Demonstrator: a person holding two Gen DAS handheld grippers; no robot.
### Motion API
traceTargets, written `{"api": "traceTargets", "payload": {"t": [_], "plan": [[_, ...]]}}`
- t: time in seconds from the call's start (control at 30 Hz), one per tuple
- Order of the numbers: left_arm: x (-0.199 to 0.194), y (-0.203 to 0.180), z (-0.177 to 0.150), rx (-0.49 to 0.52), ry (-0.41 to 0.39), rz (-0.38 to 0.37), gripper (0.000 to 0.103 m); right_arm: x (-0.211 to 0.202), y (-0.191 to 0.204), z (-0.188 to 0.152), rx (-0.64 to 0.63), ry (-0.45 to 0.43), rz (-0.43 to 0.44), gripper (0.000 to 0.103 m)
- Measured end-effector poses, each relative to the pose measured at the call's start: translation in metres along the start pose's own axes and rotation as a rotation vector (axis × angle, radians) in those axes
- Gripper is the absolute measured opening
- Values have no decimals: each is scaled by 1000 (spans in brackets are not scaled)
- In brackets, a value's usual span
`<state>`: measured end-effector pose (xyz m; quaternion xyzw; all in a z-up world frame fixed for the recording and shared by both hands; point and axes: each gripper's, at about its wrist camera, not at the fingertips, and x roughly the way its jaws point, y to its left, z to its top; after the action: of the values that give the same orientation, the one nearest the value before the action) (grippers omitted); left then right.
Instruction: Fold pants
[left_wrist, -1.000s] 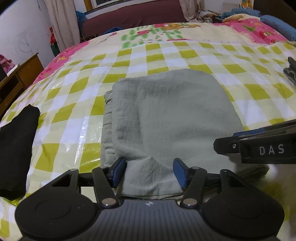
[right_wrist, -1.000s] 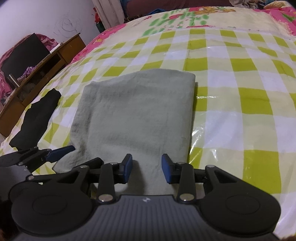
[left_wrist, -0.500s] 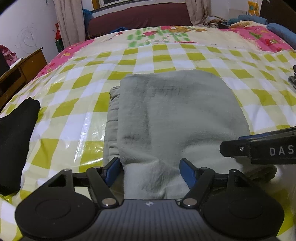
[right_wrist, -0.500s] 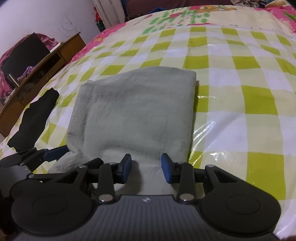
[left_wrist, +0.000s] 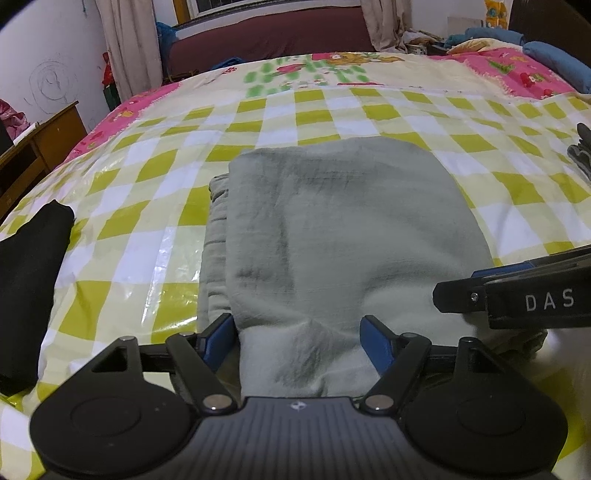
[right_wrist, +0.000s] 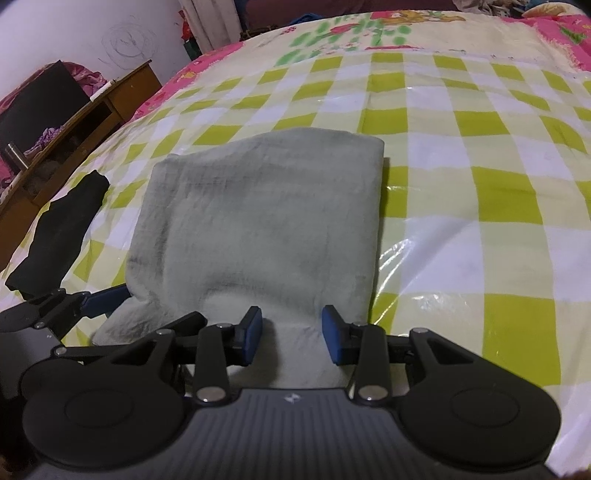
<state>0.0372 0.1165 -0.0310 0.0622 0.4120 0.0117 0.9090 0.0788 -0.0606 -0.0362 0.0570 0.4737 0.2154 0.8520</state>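
Grey-green pants (left_wrist: 340, 236) lie folded in a thick rectangle on the checked bedspread, also in the right wrist view (right_wrist: 258, 221). My left gripper (left_wrist: 299, 341) is open, its blue pads either side of the near left edge of the fabric, which bulges up between them. My right gripper (right_wrist: 291, 336) is open, its pads straddling the near right edge of the pants. Each gripper shows from the side in the other's view: the right one (left_wrist: 517, 295) and the left one (right_wrist: 66, 306).
A black folded garment (left_wrist: 26, 280) lies on the bed to the left, also in the right wrist view (right_wrist: 62, 225). A wooden desk (right_wrist: 74, 122) stands beyond the left bed edge. Blue pillows (left_wrist: 554, 62) and clutter sit at the far right.
Both grippers have moved slightly forward over the near edge of the pants and the left jaws have opened wider. The pants have stayed in place.
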Motion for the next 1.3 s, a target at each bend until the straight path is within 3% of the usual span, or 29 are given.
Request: {"api": "traceTargets", "payload": {"t": [1.17,1.3], "plan": [[1,-8,-2,46,9,-31,87,0,1,-3,-36,27,-28,36],[-10,-2,0,2,-53,-36,87,-11,8,3,-32,5,-35,40]]}}
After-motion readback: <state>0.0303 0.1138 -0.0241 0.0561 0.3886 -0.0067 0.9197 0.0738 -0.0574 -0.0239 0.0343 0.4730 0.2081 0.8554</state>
